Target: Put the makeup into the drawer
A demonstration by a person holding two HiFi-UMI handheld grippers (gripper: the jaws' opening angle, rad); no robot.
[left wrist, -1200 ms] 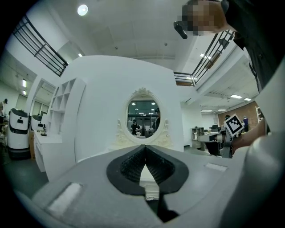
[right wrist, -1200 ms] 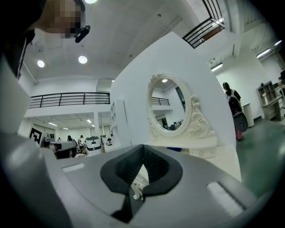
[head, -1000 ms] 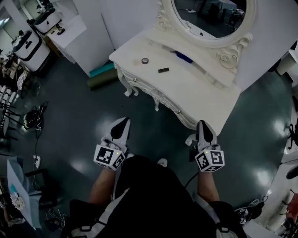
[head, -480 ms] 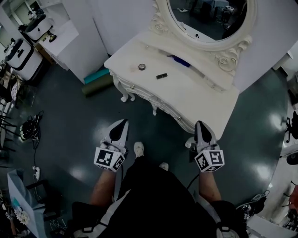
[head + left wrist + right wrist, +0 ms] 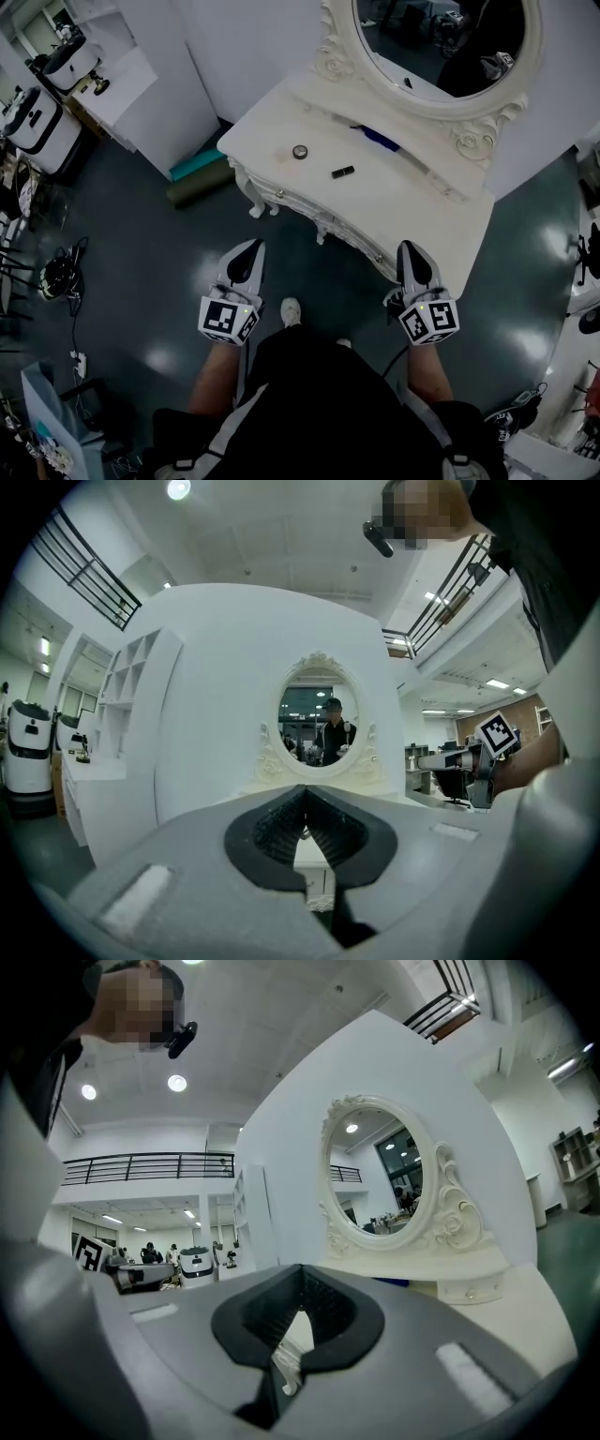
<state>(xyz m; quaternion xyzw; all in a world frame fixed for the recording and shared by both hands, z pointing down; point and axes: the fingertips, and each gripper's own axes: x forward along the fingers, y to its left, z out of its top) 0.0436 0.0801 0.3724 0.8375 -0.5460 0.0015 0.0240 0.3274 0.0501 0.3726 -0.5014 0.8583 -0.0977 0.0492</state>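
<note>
Head view, tabletop [image 5: 412, 211]: white dressing-table top below an oval mirror [image 5: 441, 37]; all the makeup lies on it.
Head view, round compact [image 5: 300, 151]: small flat disc near the tabletop's left end. Judged light, rigid and smooth. Take it across the rim, as the flat face gives a claw nothing to bite.
Head view, dark stick [image 5: 343, 172]: short tube lying flat, just right of the compact and apart from it. Judged light, stiff and apt to roll. Pinch it across the middle, on the long sides.
Head view, blue item [image 5: 380, 138]: slim, lying by the mirror's base; its kind cannot be told.
Head view, drawer [image 5: 305, 208]: closed front under the tabletop edge, with small knobs. A knob is the likely hold.
Head view, left claw [image 5: 248, 247]: clenched and empty, over the floor, short of the table.
Head view, right claw [image 5: 410, 249]: clenched and empty, at the tabletop's front right edge. Whether it touches cannot be told.
Left gripper view, left claw [image 5: 305, 799]: pads together, nothing between them; mirror straight ahead.
Right gripper view, right claw [image 5: 302, 1288]: pads together, nothing between them; mirror beyond, to the right.
</note>
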